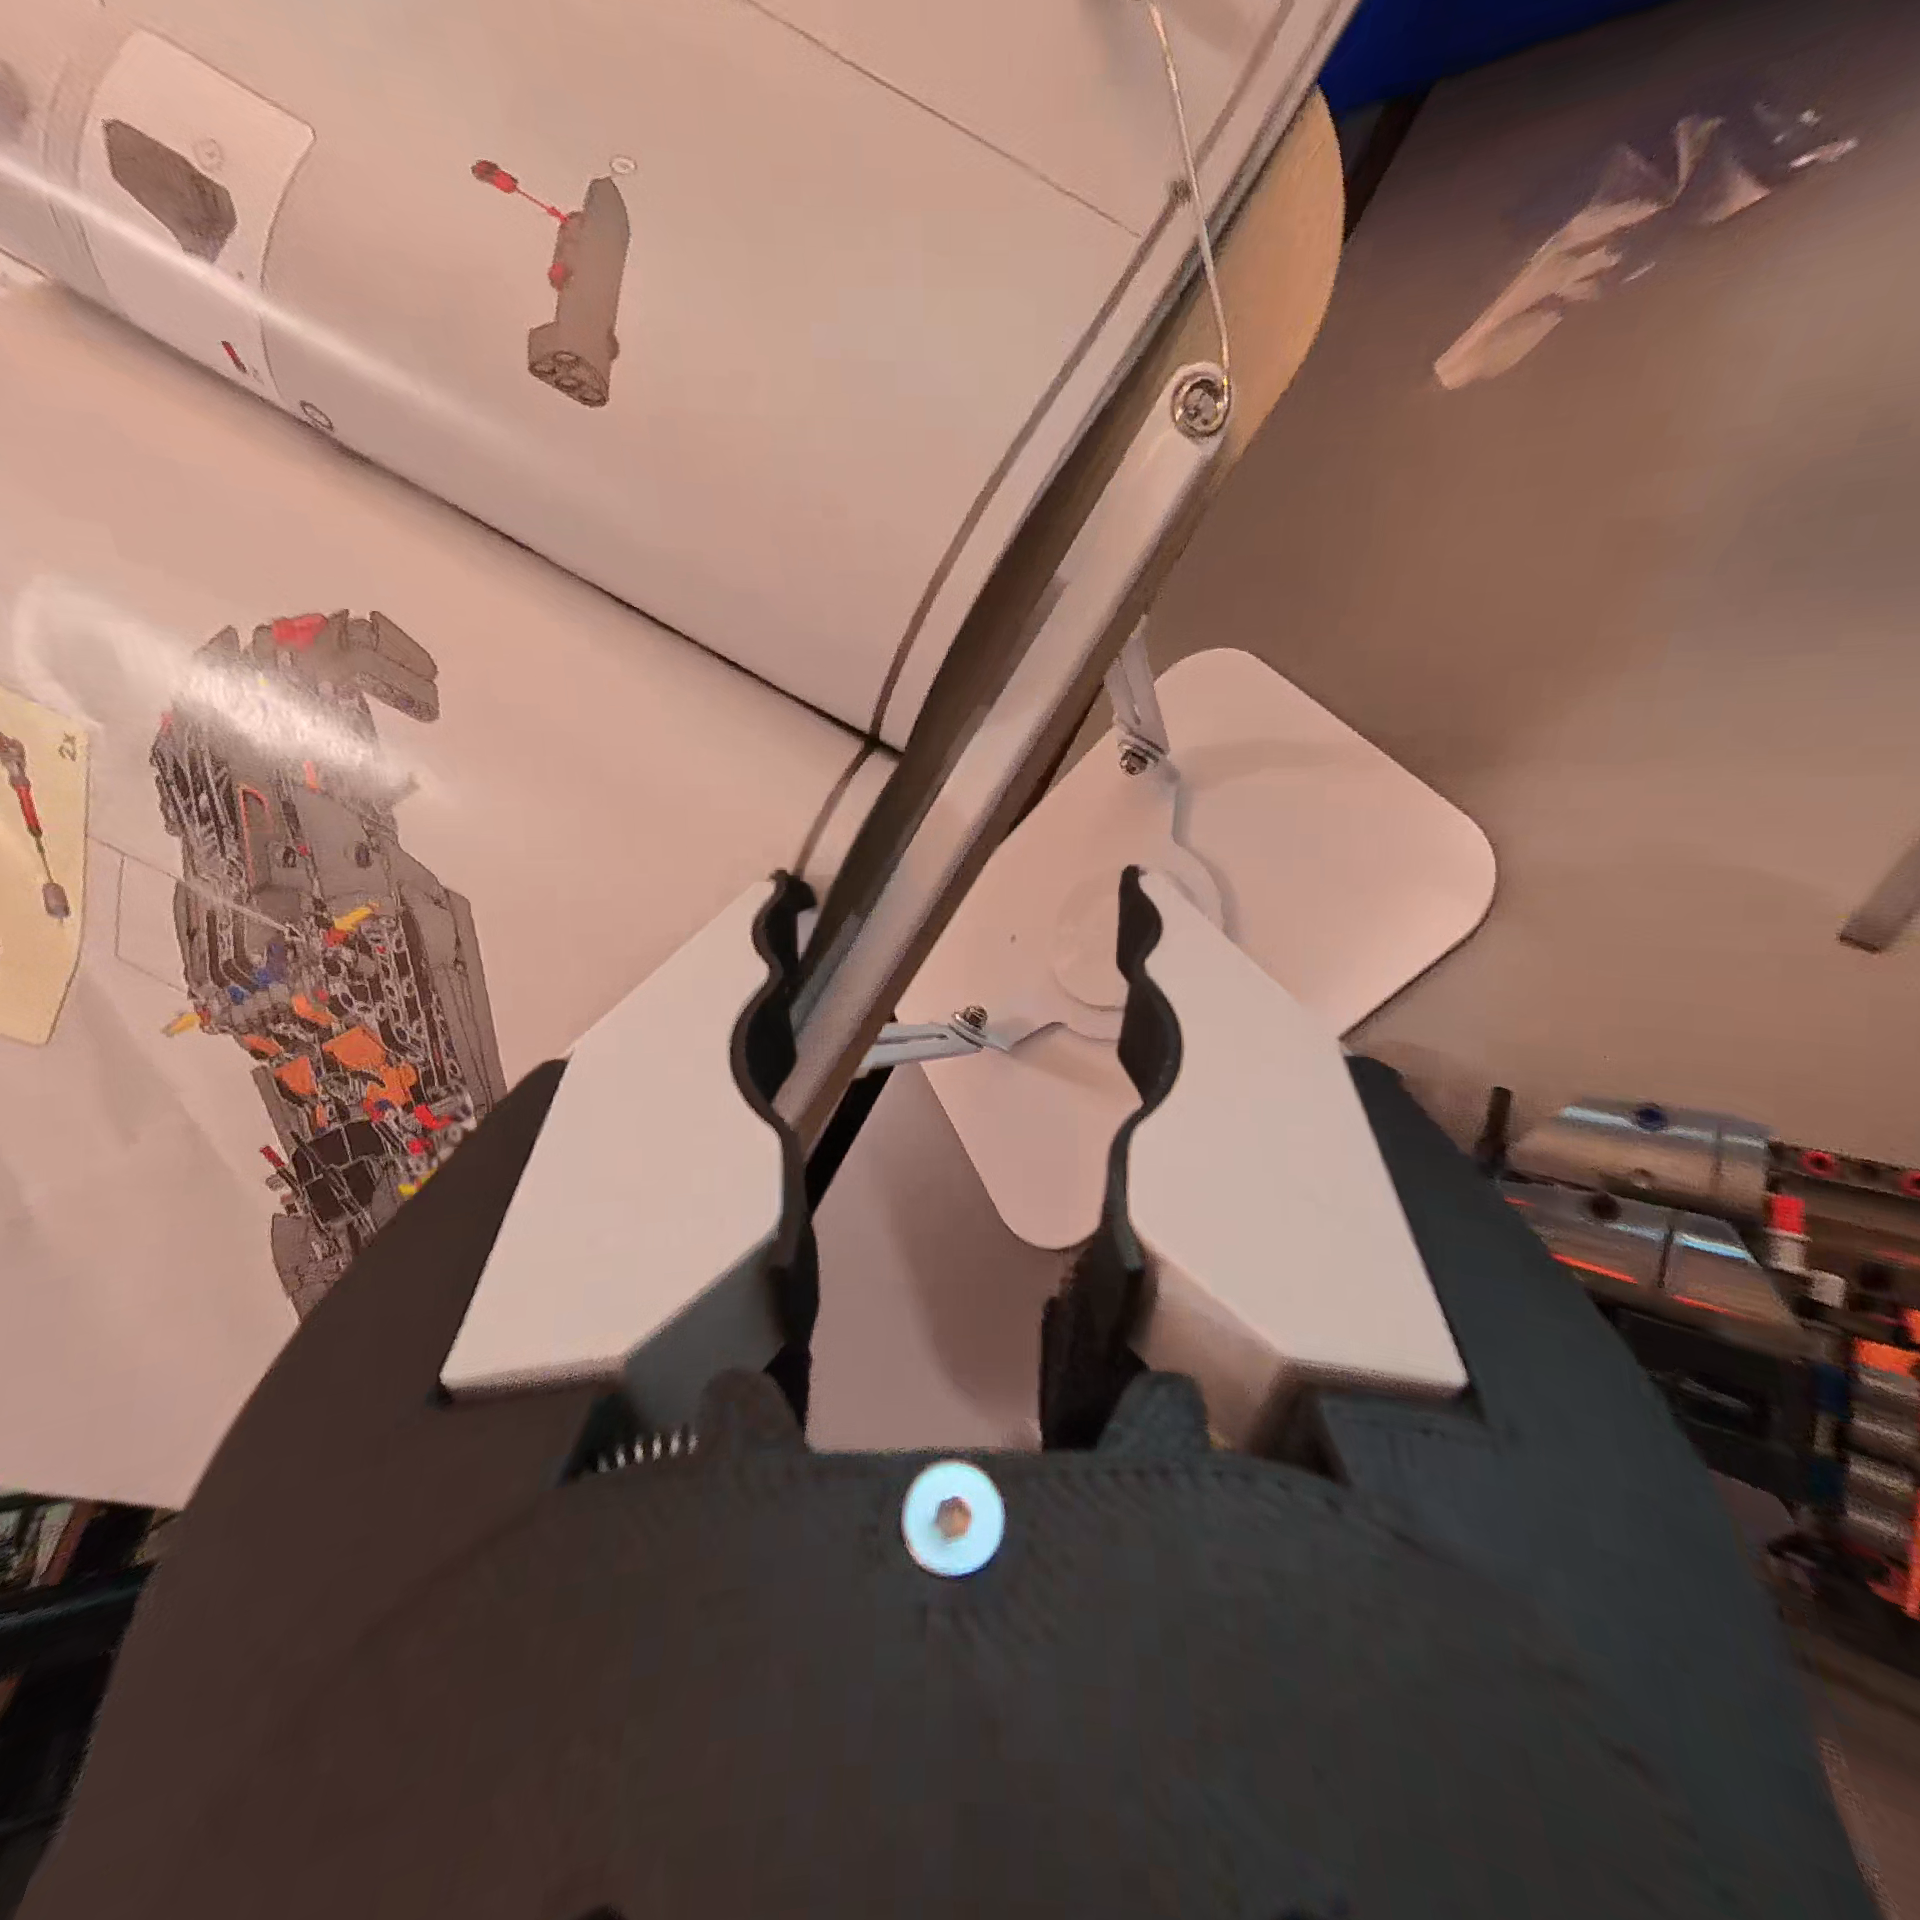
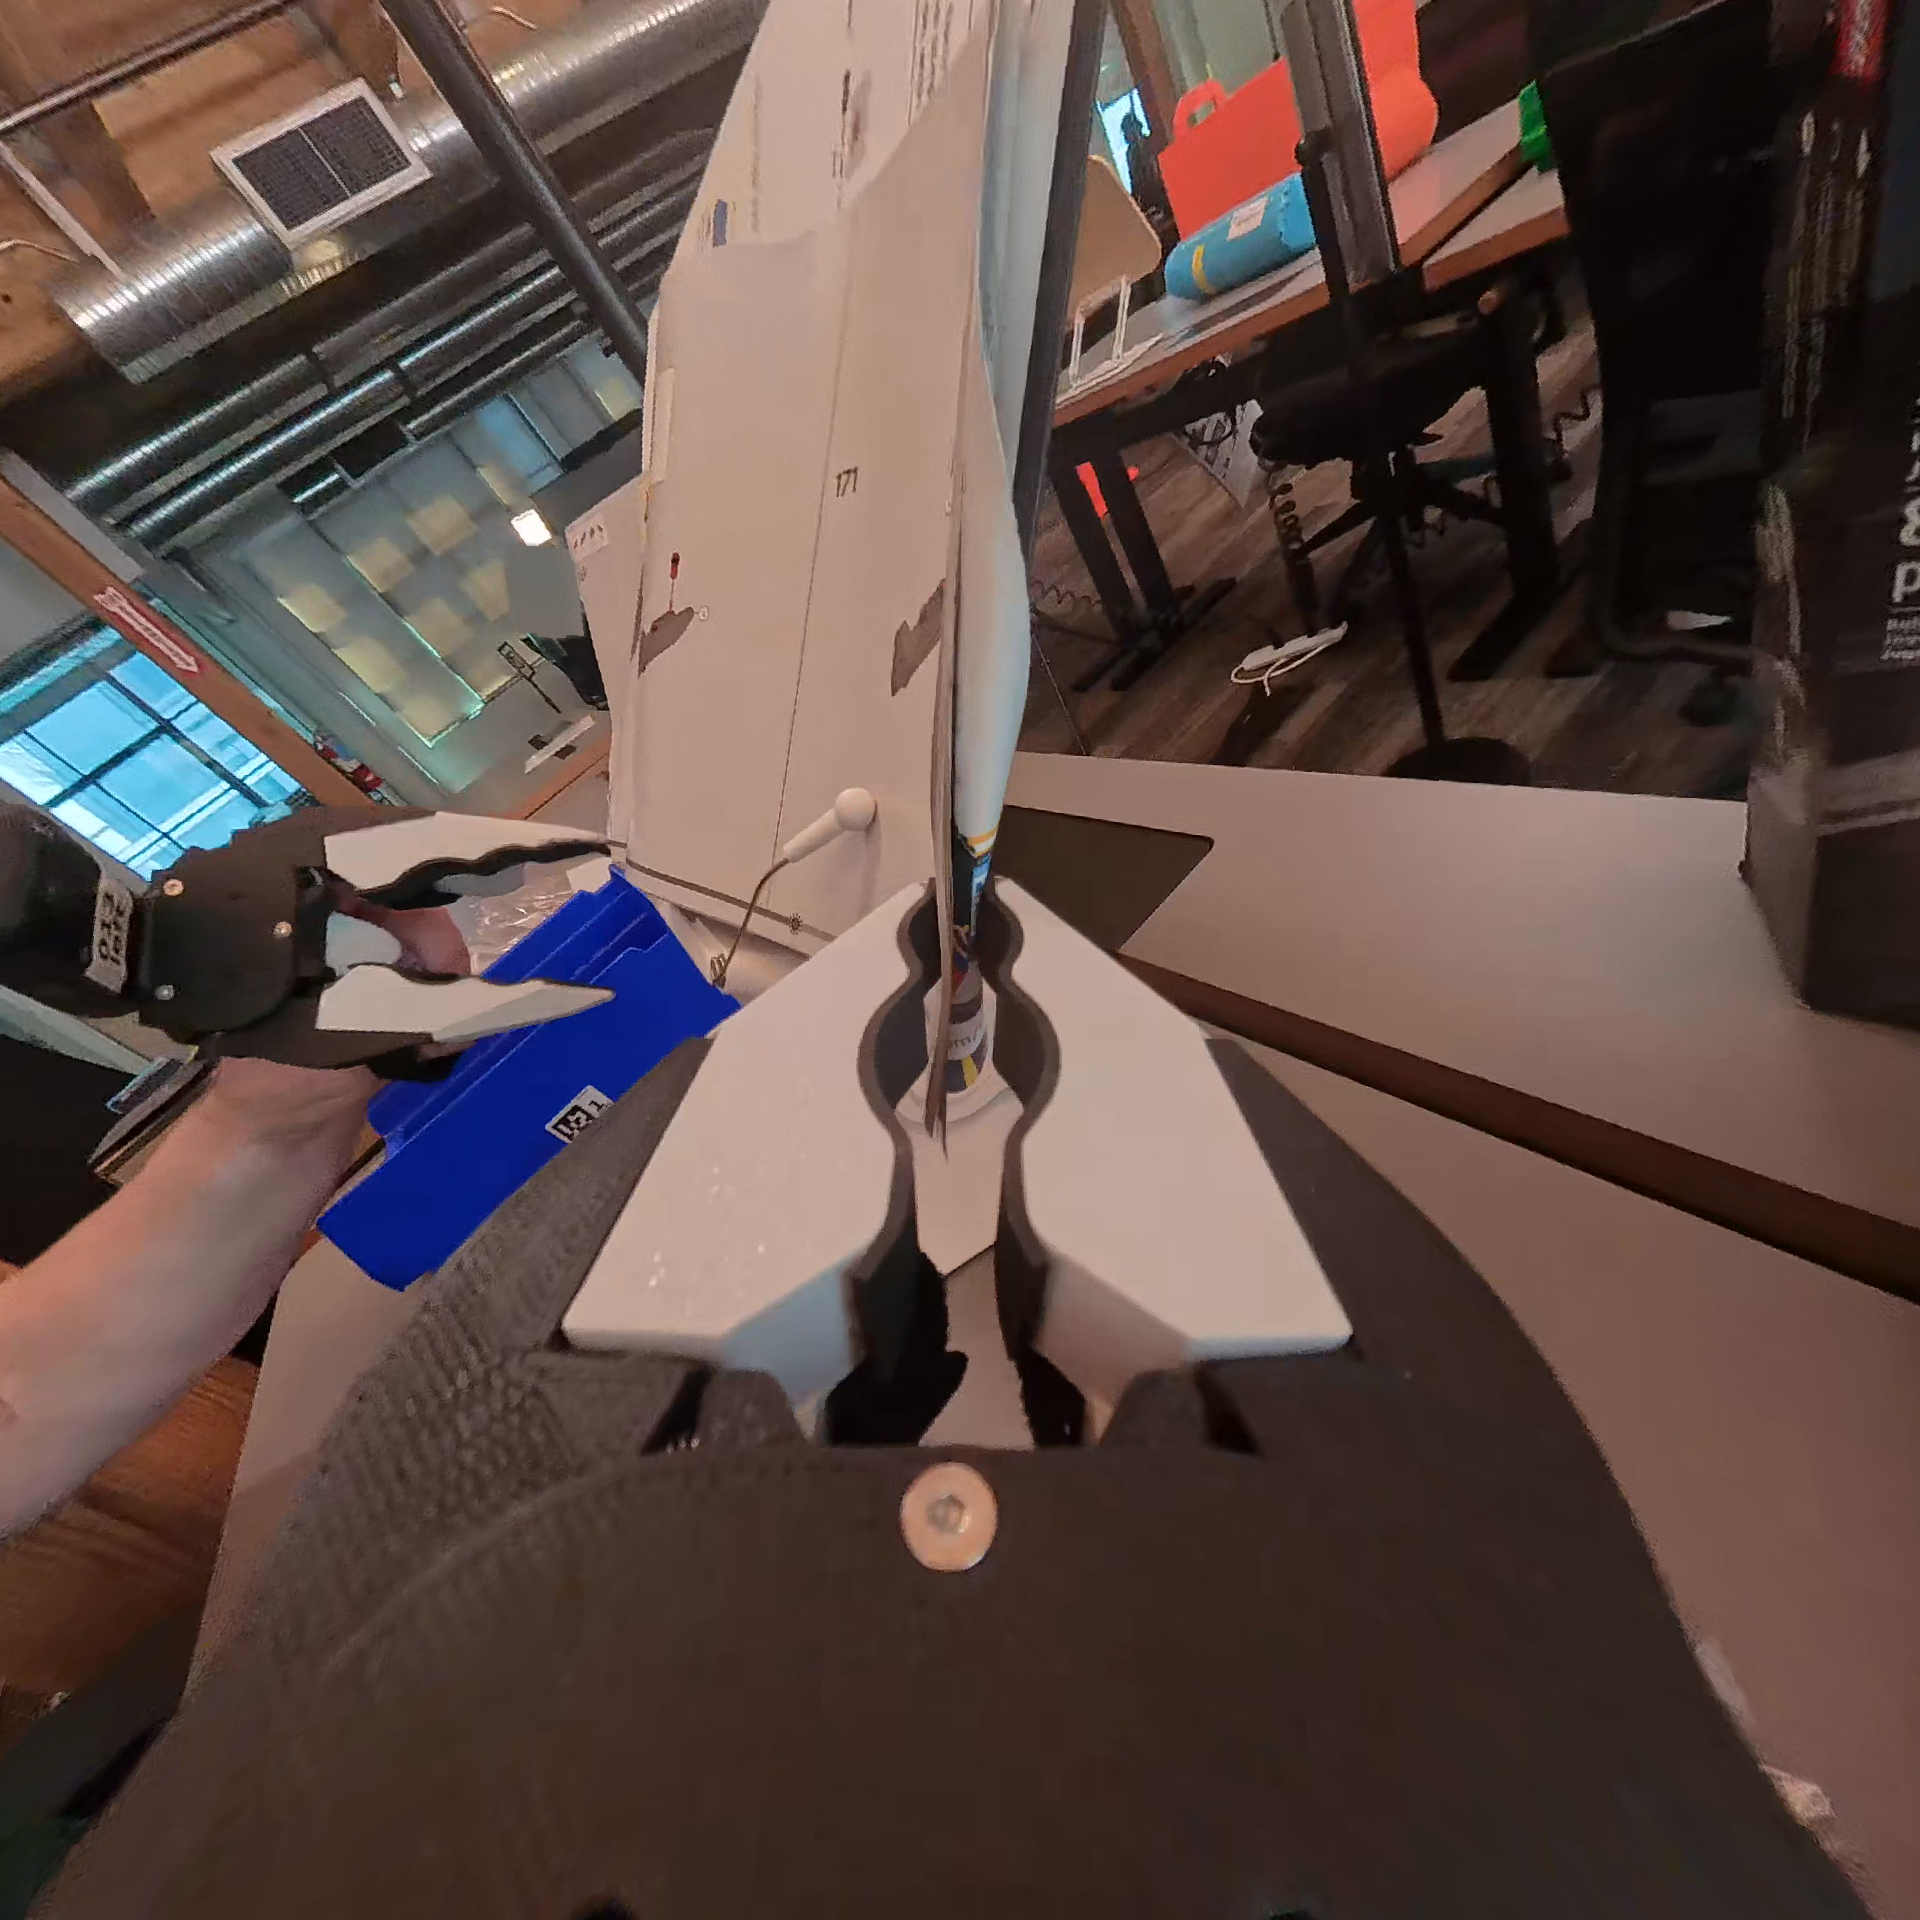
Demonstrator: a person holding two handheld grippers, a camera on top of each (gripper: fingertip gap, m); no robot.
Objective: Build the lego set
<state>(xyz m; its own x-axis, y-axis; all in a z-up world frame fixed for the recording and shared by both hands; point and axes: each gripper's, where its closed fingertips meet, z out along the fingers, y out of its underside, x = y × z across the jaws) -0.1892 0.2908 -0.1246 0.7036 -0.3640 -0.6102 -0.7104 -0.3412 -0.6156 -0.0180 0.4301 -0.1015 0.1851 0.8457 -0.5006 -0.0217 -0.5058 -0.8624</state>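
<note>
The instruction booklet [image 2: 790,499] stands upright on a white book stand [image 1: 1309,831] at frame centre. The right claw [image 2: 956,904] pinches the booklet's lower page edges between its nearly closed tips. The left claw [image 1: 961,883] is spread wide, holding nothing, beside the stand's edge. A blue bin [image 2: 540,1081] sits lower left on the counter [image 2: 1455,935]; a partly built lego model [image 1: 1714,1247] lies at the right edge of the left wrist view

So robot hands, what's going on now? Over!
Right gripper shut on manual pages. Left gripper open beside the stand. Blue bin close by. Model untouched.
</note>
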